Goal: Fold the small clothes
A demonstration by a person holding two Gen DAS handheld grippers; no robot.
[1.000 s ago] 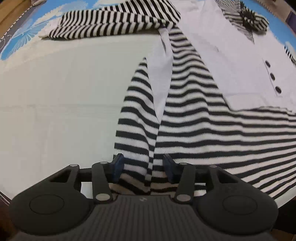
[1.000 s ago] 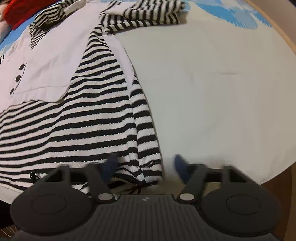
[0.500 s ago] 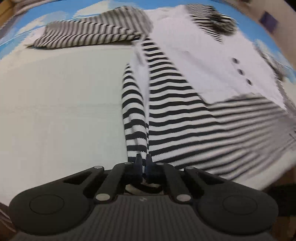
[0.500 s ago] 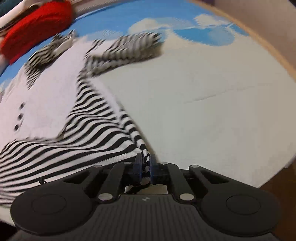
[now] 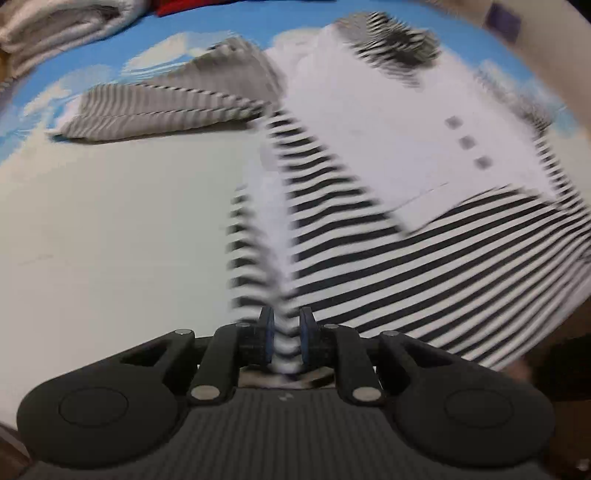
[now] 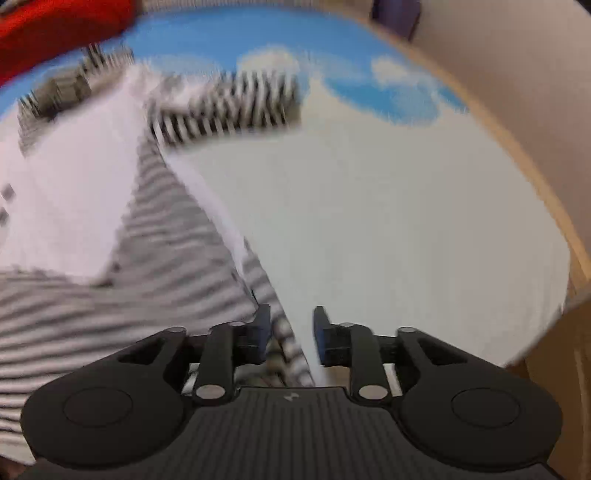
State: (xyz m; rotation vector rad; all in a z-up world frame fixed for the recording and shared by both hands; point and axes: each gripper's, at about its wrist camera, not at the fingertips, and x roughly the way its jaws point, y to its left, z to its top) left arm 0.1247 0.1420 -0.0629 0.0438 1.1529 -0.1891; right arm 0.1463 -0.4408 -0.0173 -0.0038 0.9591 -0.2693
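A black-and-white striped sweater (image 5: 424, 258) with a plain white chest panel and three dark buttons (image 5: 468, 142) lies spread on a pale sheet (image 5: 110, 229) printed blue and white along its far edge. Both views are smeared by motion blur. In the left wrist view, folded pale fabric (image 5: 55, 26) sits at the far left, with a sliver of something red (image 5: 192, 5) beside it. The sweater's left sleeve (image 5: 166, 107) stretches sideways across the sheet. In the right wrist view, a red item (image 6: 55, 29) lies at the far left, and the other sleeve (image 6: 229, 107) reaches out to the right. The left gripper (image 5: 286, 338) has its blue-padded fingers nearly together, pinching a bunched ridge of the sweater's striped hem. The right gripper (image 6: 291, 334) stands partly open, its fingers clearly apart; the striped hem corner lies between them, touching neither pad firmly.
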